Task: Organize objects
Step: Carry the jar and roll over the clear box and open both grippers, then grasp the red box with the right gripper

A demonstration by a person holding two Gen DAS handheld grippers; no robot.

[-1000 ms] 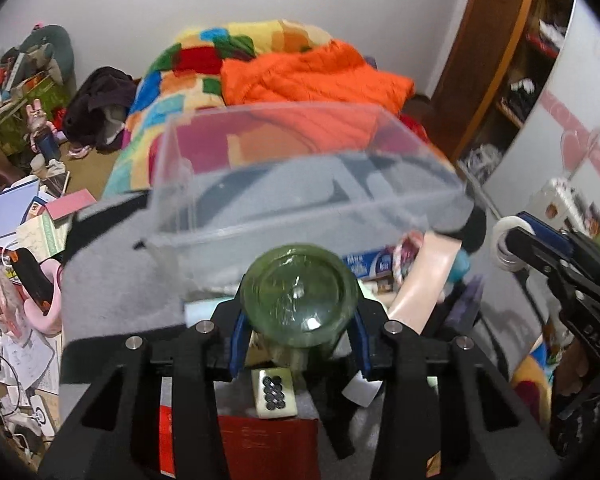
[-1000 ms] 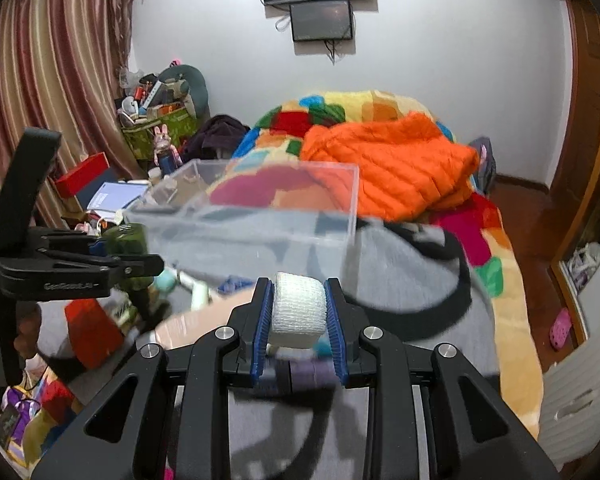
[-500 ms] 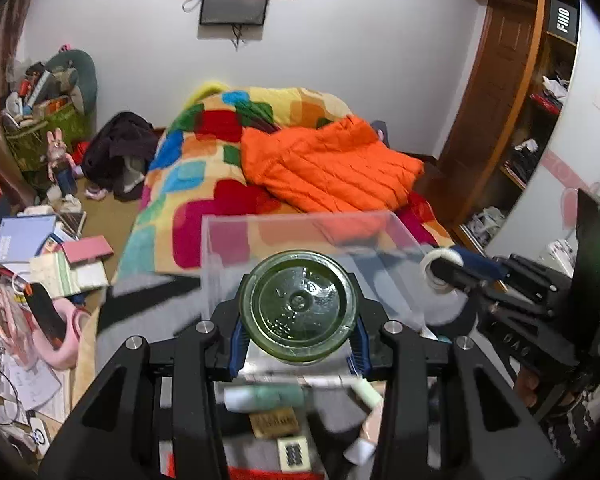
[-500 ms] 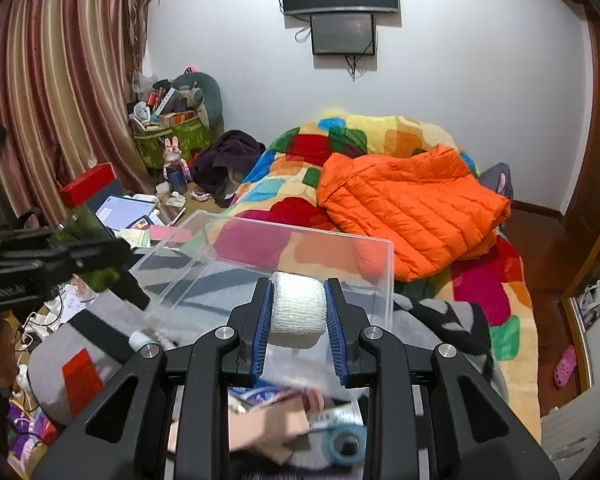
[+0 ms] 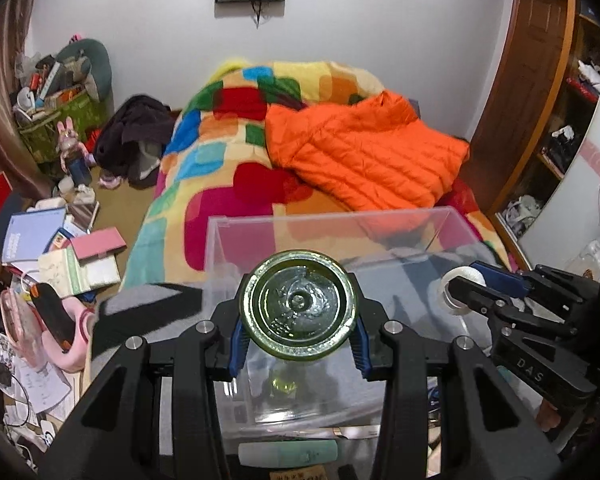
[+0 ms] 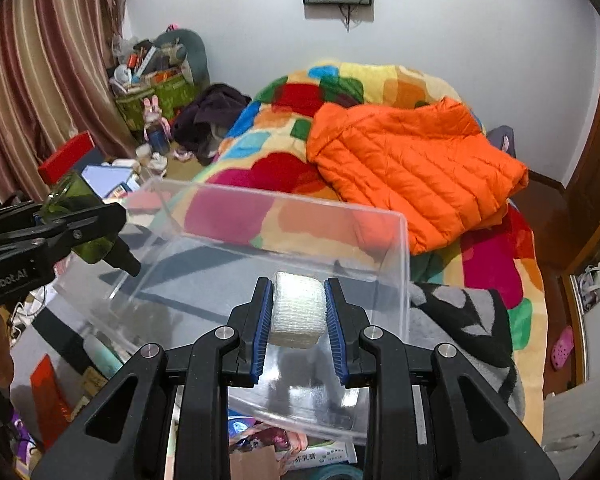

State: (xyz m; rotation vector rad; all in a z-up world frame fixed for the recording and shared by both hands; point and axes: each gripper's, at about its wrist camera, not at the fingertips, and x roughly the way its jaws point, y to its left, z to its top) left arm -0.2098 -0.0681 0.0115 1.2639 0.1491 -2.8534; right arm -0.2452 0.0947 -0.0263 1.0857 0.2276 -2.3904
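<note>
Left wrist view: left gripper (image 5: 298,334) clamped on a green glass jar (image 5: 298,305), blue pads pressing its sides, the round base facing the camera. Jaws moderately spread, set by the jar's width. The jar hangs above the near part of the clear plastic box (image 5: 336,220), which sits on a grey-and-black blanket (image 5: 140,312). The right gripper (image 5: 466,292) shows at right, over the box's right side, with a white roll in its jaws.

To do the drop well, I judge: lower the jar well inside the walls before releasing. Glass on hard plastic will knock or tip if let go high. Keep the two tools apart over the box.

Right wrist view: right gripper (image 6: 298,316) closed narrow on a white gauze roll (image 6: 298,309), pads squeezing both sides. It sits above the box's near half. The roll is soft and can fall from low height. Left gripper with the jar at far left, over the box's left end.
</note>
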